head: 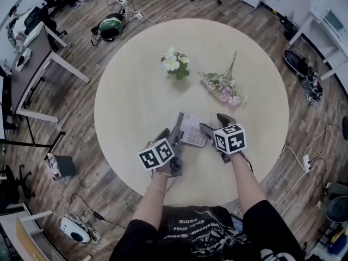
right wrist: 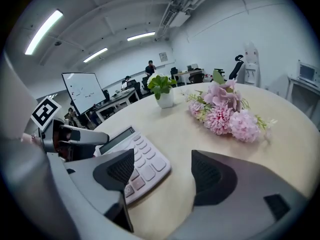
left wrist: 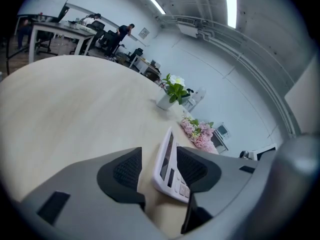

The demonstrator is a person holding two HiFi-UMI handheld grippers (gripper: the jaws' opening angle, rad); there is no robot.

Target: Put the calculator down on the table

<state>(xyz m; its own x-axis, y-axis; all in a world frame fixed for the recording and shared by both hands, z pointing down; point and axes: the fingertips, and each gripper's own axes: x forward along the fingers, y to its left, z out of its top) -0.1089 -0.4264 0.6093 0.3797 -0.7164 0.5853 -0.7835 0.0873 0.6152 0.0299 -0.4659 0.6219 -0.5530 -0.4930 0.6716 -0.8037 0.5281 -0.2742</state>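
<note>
Calculator [head: 193, 129] lies flat on round counter [head: 136, 91], near front edge, between both grippers. Left gripper [left wrist: 160, 168]: jaws apart, calculator edge between pads, not squeezed. Right gripper [right wrist: 164, 173]: spread wide, empty, beside keypad corner. Loose jaws suggest placement done.

A pot of white flowers [head: 175, 64] stands upright near a pink bouquet [head: 224, 87] lying flat. A whiteboard [right wrist: 84, 90] beyond bears marks, perhaps writing.

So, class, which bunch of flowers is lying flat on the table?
The pink bunch, stems loose on the table; the white flowers stand upright in a small pot.
</note>
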